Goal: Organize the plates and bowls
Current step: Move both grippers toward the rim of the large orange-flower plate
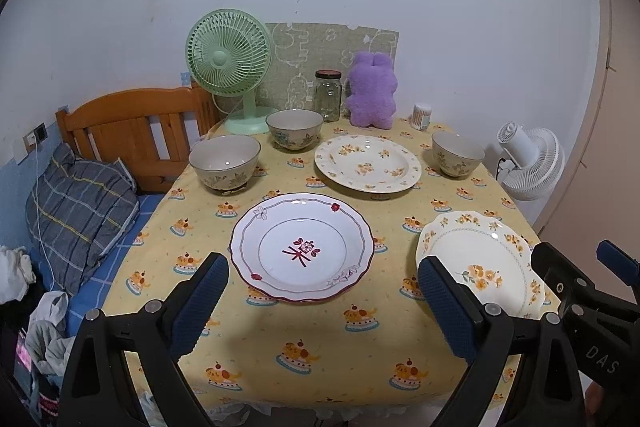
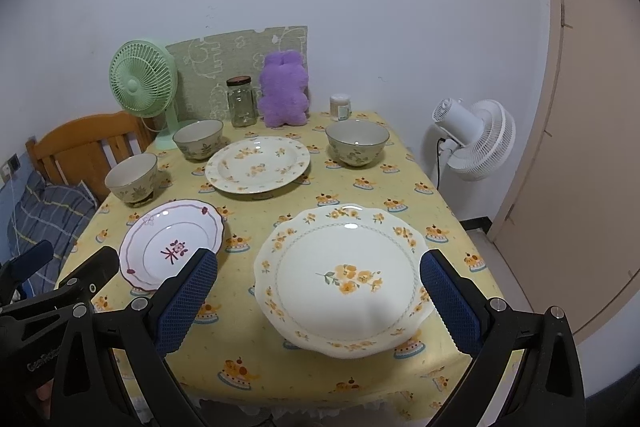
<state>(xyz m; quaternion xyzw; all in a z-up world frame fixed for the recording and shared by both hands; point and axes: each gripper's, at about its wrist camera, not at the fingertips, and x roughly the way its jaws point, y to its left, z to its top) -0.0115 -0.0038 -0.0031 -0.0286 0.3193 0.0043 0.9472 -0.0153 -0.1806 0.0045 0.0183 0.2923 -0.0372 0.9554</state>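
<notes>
A white plate with a red rim [image 1: 302, 247] lies near the table's front; it also shows in the right wrist view [image 2: 172, 243]. A scalloped yellow-flower plate [image 1: 478, 263] [image 2: 340, 277] lies at the front right. A round yellow-flower plate [image 1: 368, 163] [image 2: 258, 163] lies further back. Three floral bowls stand at the left [image 1: 224, 161] [image 2: 131, 179], back middle [image 1: 295, 128] [image 2: 199, 139] and back right [image 1: 457, 151] [image 2: 357, 142]. My left gripper [image 1: 322, 291] is open above the front edge before the red-rimmed plate. My right gripper [image 2: 318, 283] is open before the scalloped plate.
The table has a yellow cartoon cloth [image 1: 320, 339]. At its back stand a green fan [image 1: 230, 63], a glass jar [image 1: 328, 95], a purple plush [image 1: 372, 91] and a small cotton-swab tub [image 1: 422, 115]. A white fan [image 2: 476, 139] stands right; a bed with pillow [image 1: 80, 203] is left.
</notes>
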